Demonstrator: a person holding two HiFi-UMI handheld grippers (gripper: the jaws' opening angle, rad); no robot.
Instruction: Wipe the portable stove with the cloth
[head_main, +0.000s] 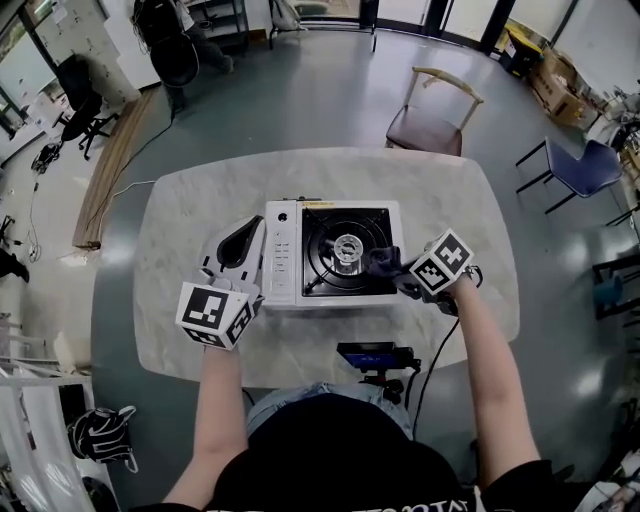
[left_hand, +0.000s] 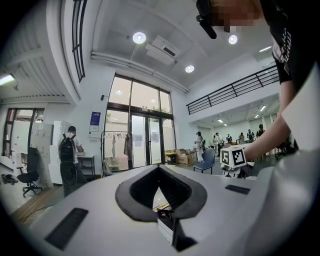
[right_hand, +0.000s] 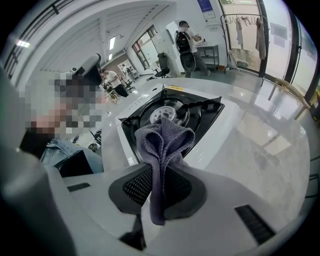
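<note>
Marble table (head_main: 160, 250), grey floor (head_main: 300, 100). Right gripper (head_main: 405, 278) clamps cloth (right_hand: 162, 142) at stove (head_main: 282, 255) right edge. Left gripper (head_main: 240, 245) pinched closed, empty, frame left. Chair (head_main: 428, 125) upper right: head view only.

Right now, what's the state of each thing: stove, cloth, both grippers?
portable stove: flat on the table, nothing on the burner, no flame visible.
cloth: bunched, pinched in the right gripper, at the right side of the stove top.
right gripper: shut on the cloth.
left gripper: shut, empty, by the portable stove's left side.
</note>
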